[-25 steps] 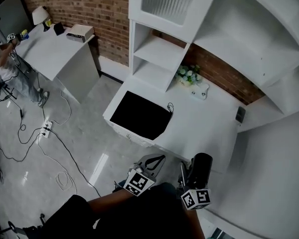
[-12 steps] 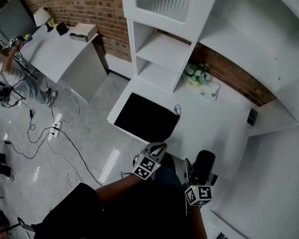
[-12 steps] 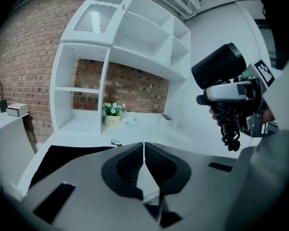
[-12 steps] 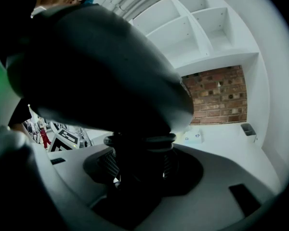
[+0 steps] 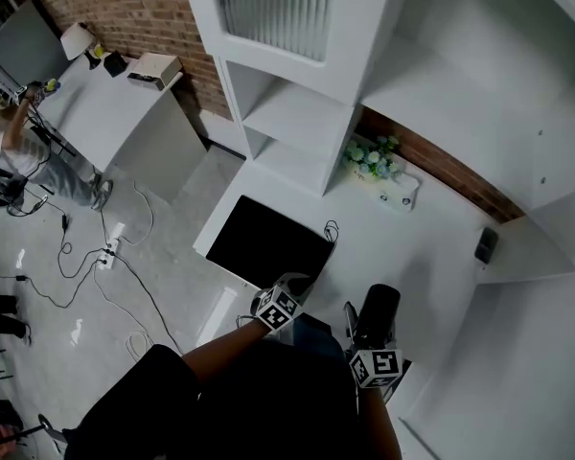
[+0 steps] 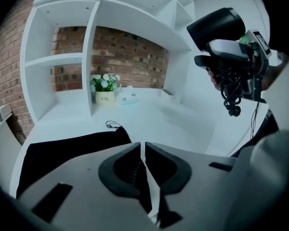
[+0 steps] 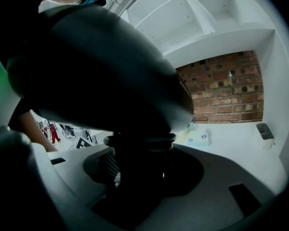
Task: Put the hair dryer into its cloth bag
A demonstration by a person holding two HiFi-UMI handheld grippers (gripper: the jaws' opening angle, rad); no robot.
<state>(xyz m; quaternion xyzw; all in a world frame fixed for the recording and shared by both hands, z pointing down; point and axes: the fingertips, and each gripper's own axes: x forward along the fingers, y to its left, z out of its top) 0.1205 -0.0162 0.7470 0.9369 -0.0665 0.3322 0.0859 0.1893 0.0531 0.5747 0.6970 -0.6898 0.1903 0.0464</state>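
Note:
The black cloth bag (image 5: 266,244) lies flat on the white counter (image 5: 402,247), its drawstring loop at the far right corner. My left gripper (image 5: 295,286) is shut and empty, hovering at the bag's near right edge; in the left gripper view its closed jaws (image 6: 143,150) point over the bag (image 6: 62,148). My right gripper (image 5: 364,326) is shut on the handle of the black hair dryer (image 5: 379,310), which stands upright to the right of the bag. The hair dryer (image 7: 101,66) fills the right gripper view, and its coiled cord hangs below it (image 6: 233,97).
A small flower pot (image 5: 369,154) and a white box (image 5: 402,192) stand at the back of the counter by the brick wall. A dark small thing (image 5: 485,244) lies at the far right. White shelves (image 5: 287,113) rise behind. Left: a white desk (image 5: 96,103), floor cables, a person.
Both grippers moved forward and down toward the counter. The left gripper, still shut, came to the bag's near right edge. The right still holds the hair dryer.

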